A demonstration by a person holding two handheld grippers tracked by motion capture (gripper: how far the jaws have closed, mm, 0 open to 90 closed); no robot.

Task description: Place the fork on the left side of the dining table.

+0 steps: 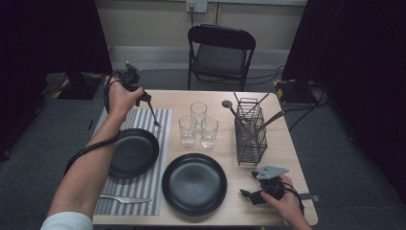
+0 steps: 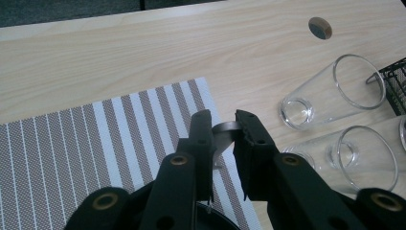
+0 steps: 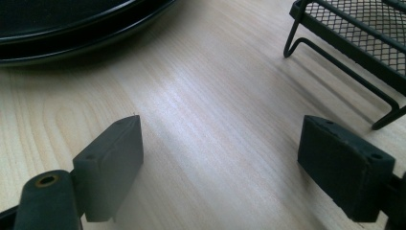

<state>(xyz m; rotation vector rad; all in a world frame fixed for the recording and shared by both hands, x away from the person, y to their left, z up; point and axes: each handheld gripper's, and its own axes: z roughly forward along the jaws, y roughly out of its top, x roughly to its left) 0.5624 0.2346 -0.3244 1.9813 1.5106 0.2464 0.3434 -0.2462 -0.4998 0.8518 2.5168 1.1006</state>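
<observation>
High view: left gripper (image 1: 143,98) raised over the far left of the table (image 1: 282,158), clamped on the handle of a fork (image 1: 154,115) that hangs slanting down, tines near the far edge of the striped placemat (image 1: 160,143). Right gripper (image 1: 251,194) low at the near right corner, jaws pointing left toward the near plate (image 1: 194,183). Two black plates: one (image 1: 134,152) on the placemat, one on bare wood. Three drinking glasses (image 1: 196,125) clustered mid-table. One wire cutlery caddy (image 1: 251,132) at right, holding several utensils. One knife (image 1: 124,199) at the placemat's near edge. One folding chair (image 1: 220,50) beyond the table. Open wood between caddy and right edge, and along the far edge.

Left gripper view: jaws nearly together, pinching a curved metal fork handle (image 2: 224,136) between the pads. Below, striped placemat (image 2: 95,143); at right, glasses (image 2: 335,91), wood clear around them.

Right gripper view: jaws wide apart, holding nothing, bare wood (image 3: 215,143) between them. Plate rim (image 3: 86,33) upper left, caddy foot (image 3: 344,52) upper right, both apart from the jaws.
</observation>
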